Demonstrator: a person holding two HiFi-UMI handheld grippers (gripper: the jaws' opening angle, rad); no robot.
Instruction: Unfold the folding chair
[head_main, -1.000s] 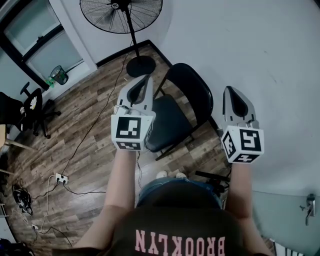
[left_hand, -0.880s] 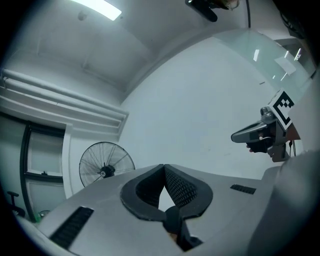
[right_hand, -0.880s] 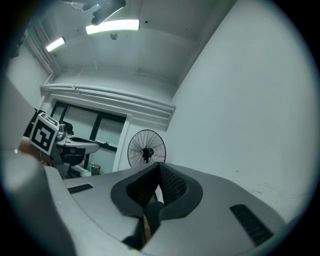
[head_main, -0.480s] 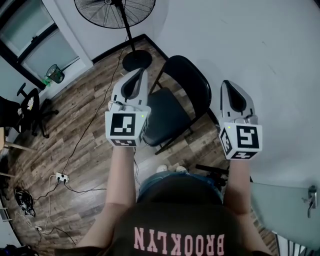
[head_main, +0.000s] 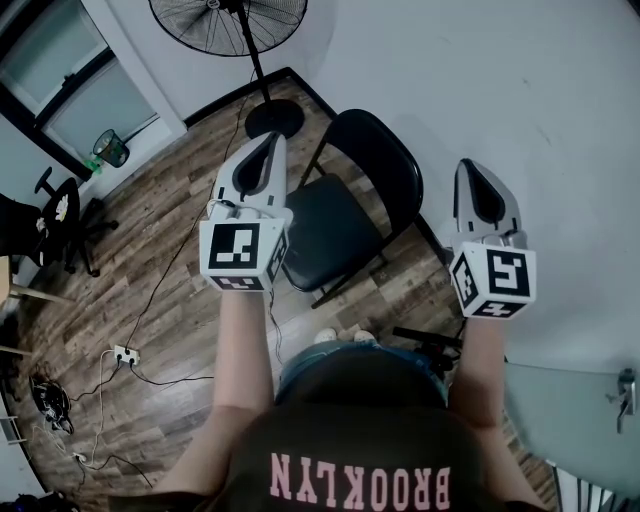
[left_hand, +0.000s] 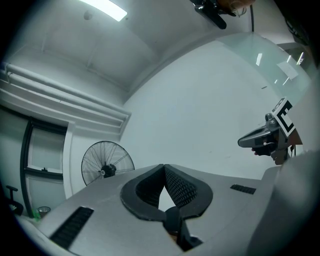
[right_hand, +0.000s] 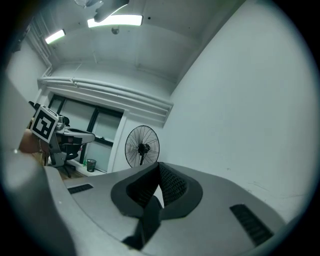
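Clenched empty, your left gripper (head_main: 268, 142) and right gripper (head_main: 472, 168) hover at nine and three o'clock of the black padded folding chair (head_main: 335, 228).

Head view looks steeply down from just behind left gripper (head_main: 270, 140) and right gripper (head_main: 470, 168). Each gripper view faces level along its jaws; both share fan (left_hand: 107, 167) ahead.

- The folding chair (head_main: 345, 215) is set on the floor (head_main: 170, 300) ahead of and below both pairs of jaws, between the left gripper (head_main: 271, 141) and the right gripper (head_main: 469, 167).
- A standing fan (head_main: 228, 22) is placed beyond the left jaws, behind the chair.
- The wall (head_main: 520, 90) is met ahead and right of the right jaws.
- A waste bin (head_main: 112, 148) is found well left of the left jaws.
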